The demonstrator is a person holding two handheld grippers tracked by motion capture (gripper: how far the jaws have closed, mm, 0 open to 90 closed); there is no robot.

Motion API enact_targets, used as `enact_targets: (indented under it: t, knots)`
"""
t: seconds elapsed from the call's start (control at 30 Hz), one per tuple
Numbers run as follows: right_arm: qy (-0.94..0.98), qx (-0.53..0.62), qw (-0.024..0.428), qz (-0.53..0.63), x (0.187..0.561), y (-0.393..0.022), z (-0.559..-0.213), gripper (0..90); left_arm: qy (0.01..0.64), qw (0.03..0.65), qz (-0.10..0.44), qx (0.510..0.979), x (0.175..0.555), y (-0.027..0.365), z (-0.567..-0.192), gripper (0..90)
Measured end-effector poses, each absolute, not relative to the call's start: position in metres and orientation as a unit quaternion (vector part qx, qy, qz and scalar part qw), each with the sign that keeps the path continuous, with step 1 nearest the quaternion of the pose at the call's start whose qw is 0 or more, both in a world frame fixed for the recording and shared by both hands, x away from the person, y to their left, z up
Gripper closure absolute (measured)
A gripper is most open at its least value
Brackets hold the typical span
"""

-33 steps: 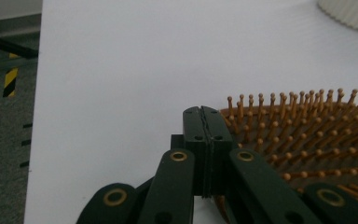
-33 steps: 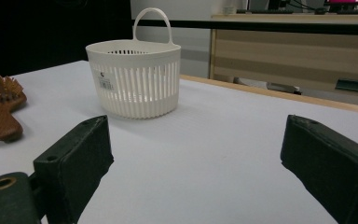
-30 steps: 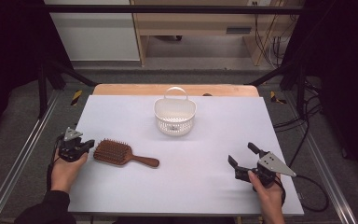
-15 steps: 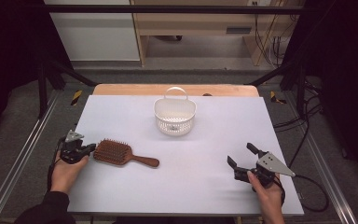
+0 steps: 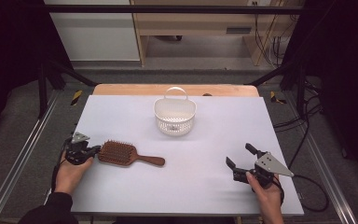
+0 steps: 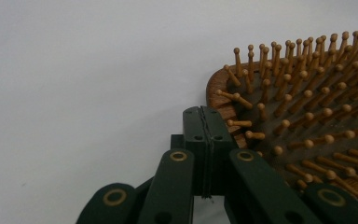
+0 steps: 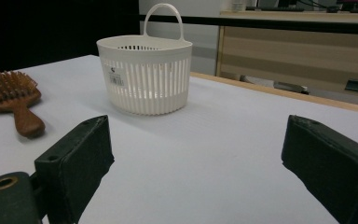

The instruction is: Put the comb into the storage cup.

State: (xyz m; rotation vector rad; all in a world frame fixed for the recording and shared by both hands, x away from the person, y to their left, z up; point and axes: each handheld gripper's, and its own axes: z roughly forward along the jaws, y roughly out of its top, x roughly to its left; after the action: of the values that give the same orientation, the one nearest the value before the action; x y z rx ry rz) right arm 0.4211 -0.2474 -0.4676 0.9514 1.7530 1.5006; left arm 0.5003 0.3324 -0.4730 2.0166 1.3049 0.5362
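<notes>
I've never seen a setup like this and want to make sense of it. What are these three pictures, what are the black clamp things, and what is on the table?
A person sits at a white table and holds a hand-operated two-jaw gripper in each hand. The high view looks down from above; the two gripper views come from cameras riding on each tool, looking along its black jaws.

On the table lie a brown wooden paddle hairbrush, bristles up, and a white slotted plastic basket with a loop handle, farther back.

The left gripper has its jaws pressed together at the rounded end of the hairbrush head; they grip nothing. The right gripper rests with jaws wide apart, holding nothing, facing the basket.
</notes>
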Motion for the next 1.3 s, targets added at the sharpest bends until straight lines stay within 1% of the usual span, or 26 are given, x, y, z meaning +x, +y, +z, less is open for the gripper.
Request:
enact_targets:
  t: [0.07, 0.23, 0.27, 0.3, 0.37, 0.4, 0.5, 0.53, 0.6, 0.7, 0.73, 0.77, 1.03, 1.3]
  knots:
    - [0.668, 0.361, 0.313, 0.570, 0.421, -0.246, -0.468, 8.6, 0.497, 0.335, 0.204, 0.774, 0.501, 0.329, -0.473, 89.8]
    - [0.673, 0.358, 0.306, 0.571, 0.420, -0.244, -0.467, 8.2, 0.468, 0.337, 0.201, 0.792, 0.504, 0.300, -0.470, 89.8]
    - [0.673, 0.358, 0.306, 0.571, 0.420, -0.244, -0.467, 8.2, 0.468, 0.337, 0.201, 0.792, 0.504, 0.300, -0.470, 89.8]
    - [0.677, 0.361, 0.298, 0.568, 0.419, -0.242, -0.466, 8.2, 0.453, 0.339, 0.202, 0.799, 0.504, 0.288, -0.469, 89.8]
    - [0.684, 0.362, 0.286, 0.565, 0.417, -0.239, -0.466, 8.0, 0.445, 0.341, 0.196, 0.804, 0.505, 0.278, -0.469, 89.9]
    - [0.687, 0.360, 0.284, 0.564, 0.417, -0.237, -0.465, 7.8, 0.445, 0.341, 0.196, 0.804, 0.505, 0.278, -0.469, 89.9]
    - [0.698, 0.355, 0.273, 0.559, 0.415, -0.230, -0.465, 7.1, 0.422, 0.343, 0.189, 0.817, 0.503, 0.253, -0.468, 89.9]
    - [0.698, 0.355, 0.273, 0.559, 0.415, -0.230, -0.465, 7.1, 0.422, 0.343, 0.189, 0.817, 0.503, 0.253, -0.468, 89.9]
    - [0.706, 0.351, 0.266, 0.555, 0.414, -0.226, -0.465, 6.8, 0.405, 0.343, 0.184, 0.827, 0.500, 0.232, -0.468, 89.9]
    - [0.709, 0.350, 0.260, 0.554, 0.412, -0.224, -0.465, 6.5, 0.397, 0.347, 0.178, 0.831, 0.498, 0.223, -0.468, 89.9]
    - [0.711, 0.352, 0.257, 0.552, 0.411, -0.223, -0.465, 6.5, 0.387, 0.349, 0.175, 0.835, 0.495, 0.211, -0.469, 89.9]
    - [0.712, 0.353, 0.255, 0.551, 0.410, -0.222, -0.465, 6.5, 0.385, 0.349, 0.174, 0.836, 0.495, 0.207, -0.469, 89.9]
    - [0.719, 0.351, 0.255, 0.543, 0.402, -0.214, -0.464, 6.9, 0.358, 0.355, 0.159, 0.849, 0.488, 0.171, -0.469, 89.9]
    - [0.724, 0.352, 0.254, 0.537, 0.398, -0.210, -0.464, 6.6, 0.343, 0.363, 0.149, 0.854, 0.483, 0.149, -0.469, 89.9]
